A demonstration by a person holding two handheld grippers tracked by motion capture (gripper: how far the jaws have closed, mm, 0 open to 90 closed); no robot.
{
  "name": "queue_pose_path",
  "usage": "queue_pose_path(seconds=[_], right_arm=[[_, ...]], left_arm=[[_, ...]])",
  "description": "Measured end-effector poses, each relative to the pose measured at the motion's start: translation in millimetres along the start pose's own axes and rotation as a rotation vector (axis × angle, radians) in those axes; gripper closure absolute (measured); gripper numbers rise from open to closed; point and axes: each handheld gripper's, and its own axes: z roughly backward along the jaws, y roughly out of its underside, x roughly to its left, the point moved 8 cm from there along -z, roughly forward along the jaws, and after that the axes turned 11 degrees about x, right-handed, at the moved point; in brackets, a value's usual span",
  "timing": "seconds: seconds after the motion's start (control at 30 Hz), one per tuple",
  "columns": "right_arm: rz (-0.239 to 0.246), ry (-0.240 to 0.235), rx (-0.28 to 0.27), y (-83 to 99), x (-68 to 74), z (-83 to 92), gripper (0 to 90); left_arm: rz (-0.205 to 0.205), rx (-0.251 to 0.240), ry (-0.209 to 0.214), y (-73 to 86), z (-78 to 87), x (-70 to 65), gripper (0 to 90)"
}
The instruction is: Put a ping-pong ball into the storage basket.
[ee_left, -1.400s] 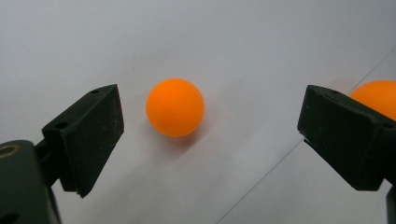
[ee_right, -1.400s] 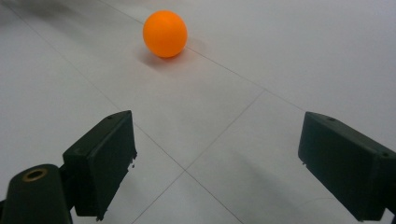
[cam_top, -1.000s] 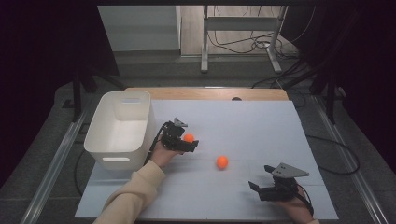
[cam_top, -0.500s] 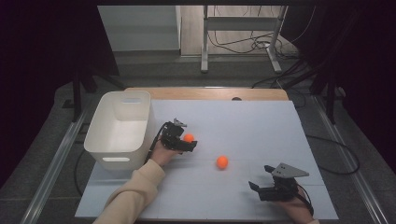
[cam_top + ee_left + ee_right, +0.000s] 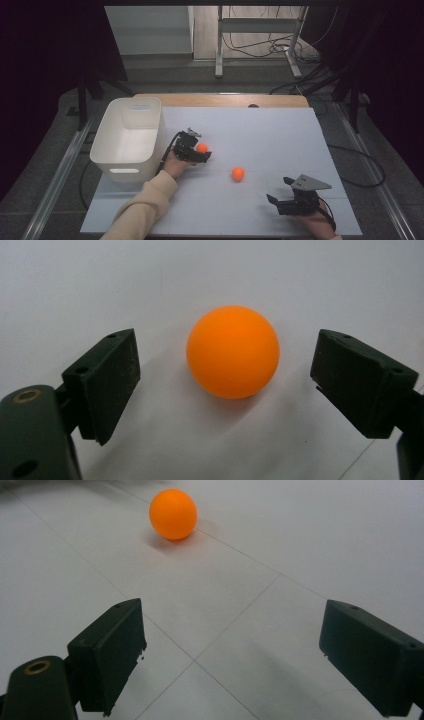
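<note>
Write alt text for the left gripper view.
An orange ball sits on a white table surface between the left gripper's two open black jaws, touching neither. The ball lies slightly nearer the left-hand jaw in the picture.

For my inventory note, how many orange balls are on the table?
2. One ball lies between the open jaws of the left gripper, untouched. The other ball lies mid-table, ahead of the right gripper. The white bin's inside is partly hidden.
</note>
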Motion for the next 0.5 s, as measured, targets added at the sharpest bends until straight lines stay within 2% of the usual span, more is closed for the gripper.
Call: queue_pose_path(seconds=[0.23,0.3,0.5], right_arm=[[0.004,0.005,-0.001,-0.1,0.0,0.3,11.5],[0.004,0.005,-0.007,-0.5,-0.1,0.6,11.5],[0.007,0.007,-0.003,-0.2,-0.1,0.9,11.6]], left_arm=[[-0.024,-0.004,0.005,0.8,0.3,-0.3,25.5],[-0.038,-0.004,0.002,1.4,0.6,-0.1,31.0],[-0.039,-0.016,0.007,1.9,1.8,2.3,46.5]])
